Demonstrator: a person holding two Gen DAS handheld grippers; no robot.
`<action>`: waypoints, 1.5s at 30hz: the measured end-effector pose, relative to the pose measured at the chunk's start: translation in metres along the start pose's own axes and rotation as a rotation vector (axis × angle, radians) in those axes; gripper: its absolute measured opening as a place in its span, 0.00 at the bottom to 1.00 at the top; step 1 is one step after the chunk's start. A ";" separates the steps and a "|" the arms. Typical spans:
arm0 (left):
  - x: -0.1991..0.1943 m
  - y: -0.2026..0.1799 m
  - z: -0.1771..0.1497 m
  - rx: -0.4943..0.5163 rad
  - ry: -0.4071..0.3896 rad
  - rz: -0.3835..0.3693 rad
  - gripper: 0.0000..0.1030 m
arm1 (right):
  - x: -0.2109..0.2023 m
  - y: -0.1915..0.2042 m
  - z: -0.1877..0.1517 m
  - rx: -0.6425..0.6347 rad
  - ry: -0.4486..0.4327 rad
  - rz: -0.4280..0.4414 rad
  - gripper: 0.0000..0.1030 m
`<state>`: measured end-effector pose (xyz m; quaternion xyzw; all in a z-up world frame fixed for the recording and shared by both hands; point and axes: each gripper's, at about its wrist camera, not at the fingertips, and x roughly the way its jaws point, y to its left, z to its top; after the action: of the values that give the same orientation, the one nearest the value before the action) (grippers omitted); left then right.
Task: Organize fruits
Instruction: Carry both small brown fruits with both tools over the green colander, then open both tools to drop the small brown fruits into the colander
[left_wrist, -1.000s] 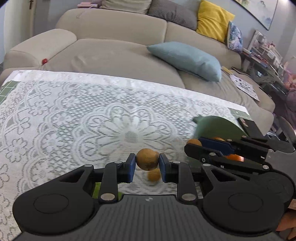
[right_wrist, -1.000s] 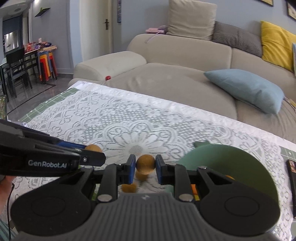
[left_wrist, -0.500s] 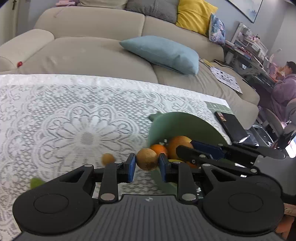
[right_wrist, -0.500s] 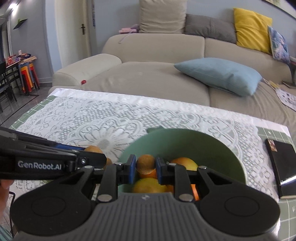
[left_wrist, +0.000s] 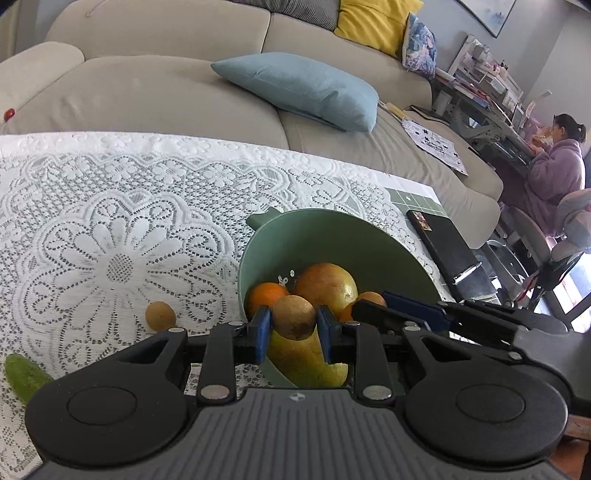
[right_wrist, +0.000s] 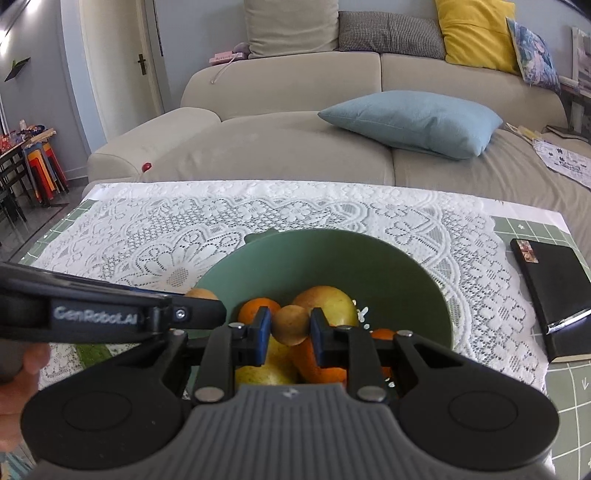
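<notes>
A green bowl (left_wrist: 343, 240) (right_wrist: 369, 258) on the lace cloth holds oranges (left_wrist: 266, 297), a large yellow-red fruit (left_wrist: 327, 282) (right_wrist: 327, 301) and a pear (left_wrist: 303, 363). My left gripper (left_wrist: 294, 325) is shut on a small brown round fruit (left_wrist: 294, 322), held over the bowl's near left rim. My right gripper (right_wrist: 291, 328) is shut on another small brown fruit (right_wrist: 291, 325), held above the fruit in the bowl. The two grippers are close side by side. One small brown fruit (left_wrist: 160, 315) lies on the cloth left of the bowl.
A green cucumber-like piece (left_wrist: 24, 376) lies at the cloth's near left. A black notebook (left_wrist: 443, 251) (right_wrist: 554, 291) lies right of the bowl. A beige sofa (right_wrist: 295, 140) with a blue cushion (right_wrist: 410, 123) stands beyond the table's far edge. A person sits far right (left_wrist: 554, 173).
Both grippers, each holding its brown fruit, moved right from over the cloth to over the green bowl, and closer to it.
</notes>
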<state>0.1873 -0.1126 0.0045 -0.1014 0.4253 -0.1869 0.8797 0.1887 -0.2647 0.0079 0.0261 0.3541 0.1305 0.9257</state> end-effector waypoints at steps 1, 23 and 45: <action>0.002 0.002 0.001 -0.006 0.002 -0.001 0.29 | 0.000 0.000 0.000 0.005 0.000 0.004 0.19; 0.001 0.022 0.007 -0.140 -0.016 -0.074 0.42 | 0.015 0.010 0.003 0.000 -0.004 0.003 0.19; -0.024 0.042 0.004 -0.053 -0.068 0.097 0.42 | 0.029 0.028 0.006 -0.063 -0.021 -0.042 0.39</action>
<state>0.1874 -0.0639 0.0099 -0.1104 0.4044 -0.1290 0.8987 0.2070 -0.2302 -0.0024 -0.0092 0.3407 0.1218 0.9322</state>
